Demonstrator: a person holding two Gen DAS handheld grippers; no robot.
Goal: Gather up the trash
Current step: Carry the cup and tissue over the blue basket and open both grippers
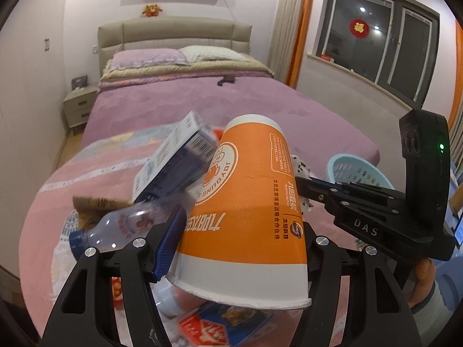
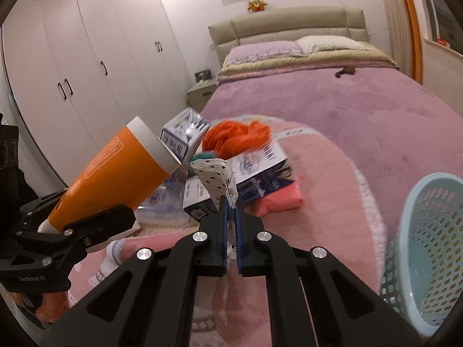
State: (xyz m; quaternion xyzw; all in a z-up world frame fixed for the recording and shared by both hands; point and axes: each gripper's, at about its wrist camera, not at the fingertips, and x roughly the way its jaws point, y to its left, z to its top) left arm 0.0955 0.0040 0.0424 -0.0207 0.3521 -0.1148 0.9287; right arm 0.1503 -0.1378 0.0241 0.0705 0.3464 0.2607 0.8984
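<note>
The left gripper (image 1: 240,228) grips a tall orange-and-white paper cup (image 1: 249,196) lifted above the cluttered pink blanket (image 2: 324,185); the right gripper (image 2: 230,211) pinches a white black-dotted paper scrap (image 2: 215,179). Both are mid-carry, it seems. Next comes moving each over the pale blue perforated plastic basket (image 2: 425,248) at the right and releasing.

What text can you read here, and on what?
"JOYOUNG", "九阳豆浆": orange cup.
"DAS": right gripper body.
"福": red window sticker.
"GenRobot.AI" (faint): left gripper body.
Boxes, bottle, cup's fine print: too blurred.
</note>
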